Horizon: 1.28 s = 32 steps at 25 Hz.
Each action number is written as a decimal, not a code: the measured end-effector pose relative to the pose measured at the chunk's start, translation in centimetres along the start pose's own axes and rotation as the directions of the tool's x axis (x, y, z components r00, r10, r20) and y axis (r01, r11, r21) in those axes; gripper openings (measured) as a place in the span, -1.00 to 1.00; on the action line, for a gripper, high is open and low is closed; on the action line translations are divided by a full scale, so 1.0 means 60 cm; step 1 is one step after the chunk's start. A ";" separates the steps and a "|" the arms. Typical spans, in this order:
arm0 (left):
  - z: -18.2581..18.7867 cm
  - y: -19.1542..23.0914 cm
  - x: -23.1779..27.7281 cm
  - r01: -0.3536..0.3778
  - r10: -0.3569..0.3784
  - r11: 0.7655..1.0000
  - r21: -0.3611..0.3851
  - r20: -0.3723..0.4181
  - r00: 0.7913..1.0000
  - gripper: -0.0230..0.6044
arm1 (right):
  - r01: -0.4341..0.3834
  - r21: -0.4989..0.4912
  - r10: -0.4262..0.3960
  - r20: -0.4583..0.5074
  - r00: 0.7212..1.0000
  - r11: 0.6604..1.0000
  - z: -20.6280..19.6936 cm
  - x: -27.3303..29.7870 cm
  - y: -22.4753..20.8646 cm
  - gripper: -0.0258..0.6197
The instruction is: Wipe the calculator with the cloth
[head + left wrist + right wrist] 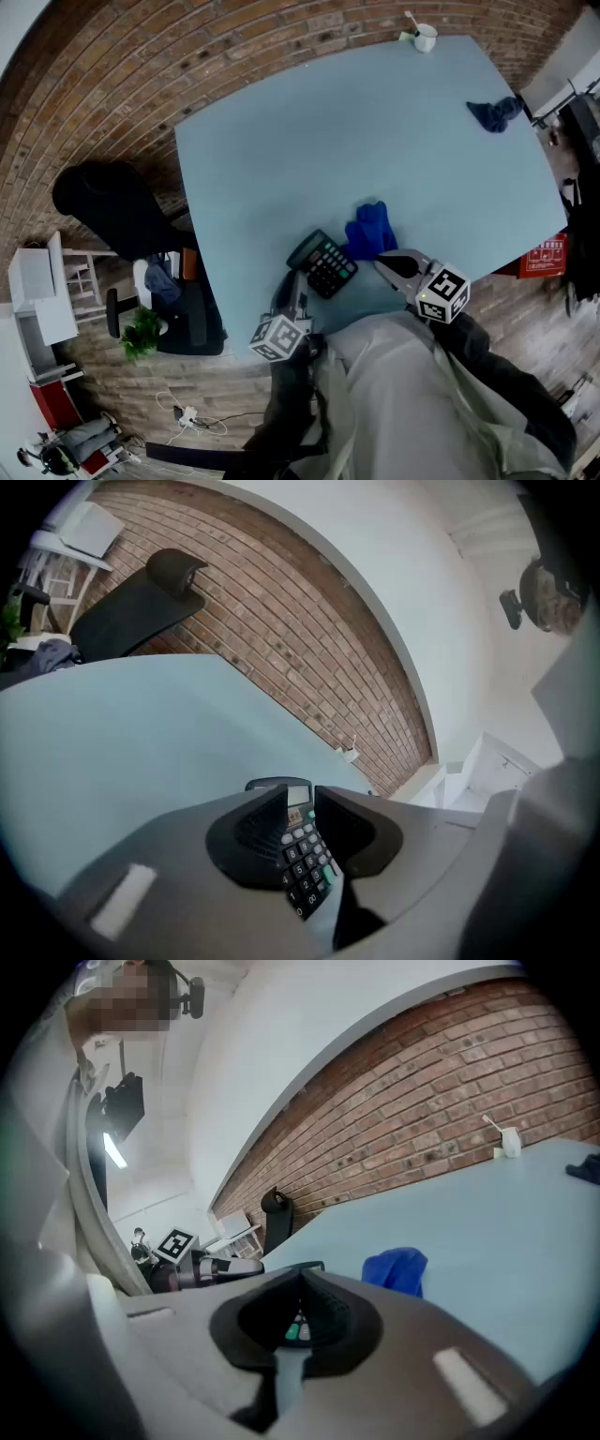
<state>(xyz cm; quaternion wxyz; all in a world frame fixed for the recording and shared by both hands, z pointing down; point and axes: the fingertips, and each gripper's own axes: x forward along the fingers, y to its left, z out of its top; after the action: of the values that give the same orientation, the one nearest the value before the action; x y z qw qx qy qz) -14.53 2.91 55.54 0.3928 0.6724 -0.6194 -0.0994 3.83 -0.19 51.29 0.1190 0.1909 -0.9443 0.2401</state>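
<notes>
Left gripper view: reading left gripper (302, 794) as slightly spread, parked over the near end of the calculator (302, 855), keypad showing through the gap. No pinch across it visible. Best used as a light hold-down to stop skidding on the table (281, 150).

Head view, lower centre: calculator lying angled, blue cloth (368, 231) bunched up against its upper-right edge, not yet picked up. Just right of that, right gripper (380, 262) pressed together and empty, tips just below the cloth. Cannot tell whether touching.

Step in hand, by judgement: grabbing the cloth.
- Spread the right jaws first, then come in at the near fold.
- Pinch a thick bunch, with fabric left hanging past the pads.
- Drag flat over keys and display, stroking away from the left gripper.
- Go light: risk of pressing keys or shoving the body.

Around:
- Office chair (108, 202) and plant (142, 330) off the table, left of frame.
- White cup (426, 37) at top edge and second dark-blue cloth (495, 114) upper right, both well apart, no obstruction.

Only real clash: left jaws covering part of the keypad, plus both grippers crowded at the near edge. Avoid knocking one into the other.
</notes>
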 end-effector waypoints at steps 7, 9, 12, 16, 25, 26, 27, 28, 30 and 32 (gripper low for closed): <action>-0.001 0.002 0.000 -0.002 0.002 1.000 -0.009 0.002 1.000 -0.62 | -0.008 0.000 0.008 0.002 1.000 1.000 0.002 0.002 0.002 -0.92; -0.001 0.003 0.000 -0.003 0.003 1.000 -0.012 0.002 1.000 -0.62 | -0.014 0.003 0.014 0.006 1.000 1.000 0.003 0.002 0.003 -0.92; 0.004 0.016 -0.003 -0.041 0.041 0.999 0.021 0.011 0.999 -0.60 | 0.029 0.004 -0.029 0.015 0.999 1.000 0.005 0.000 -0.010 -0.92; 0.007 0.058 0.017 -0.107 0.111 0.983 0.152 -0.022 0.994 -0.02 | 0.206 -0.032 -0.206 0.013 0.978 0.978 0.003 -0.016 -0.072 -0.73; -0.003 0.054 0.104 0.004 0.087 0.883 0.470 -0.173 0.981 0.23 | 0.249 0.000 -0.247 -0.130 0.960 0.968 -0.039 0.030 -0.152 -0.36; -0.009 0.052 0.107 0.011 0.096 0.865 0.501 -0.187 0.978 0.22 | 0.240 0.000 -0.237 -0.145 0.961 0.971 -0.044 0.039 -0.152 -0.36; -0.012 0.050 0.108 0.012 0.102 0.854 0.521 -0.189 0.977 0.21 | 0.228 -0.003 -0.226 -0.160 0.961 0.974 -0.048 0.049 -0.151 -0.35; -0.013 0.048 0.108 0.013 0.101 0.846 0.533 -0.185 0.978 0.20 | 0.217 -0.010 -0.215 -0.176 0.961 0.976 -0.051 0.058 -0.147 -0.34; -0.018 0.038 0.107 0.043 0.071 0.836 0.547 -0.185 0.980 0.12 | 0.195 -0.024 -0.196 -0.194 0.961 0.981 -0.052 0.072 -0.135 -0.30; -0.026 0.023 0.112 0.093 0.027 0.830 0.550 -0.206 0.978 -0.19 | 0.182 -0.024 -0.183 -0.193 0.964 0.983 -0.046 0.083 -0.117 -0.23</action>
<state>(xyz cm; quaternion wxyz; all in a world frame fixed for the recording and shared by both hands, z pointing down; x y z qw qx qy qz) -13.18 -2.45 59.85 0.2397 0.7748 -0.5659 0.1483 2.66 -6.00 58.10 0.2327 0.2522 -0.9074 0.2425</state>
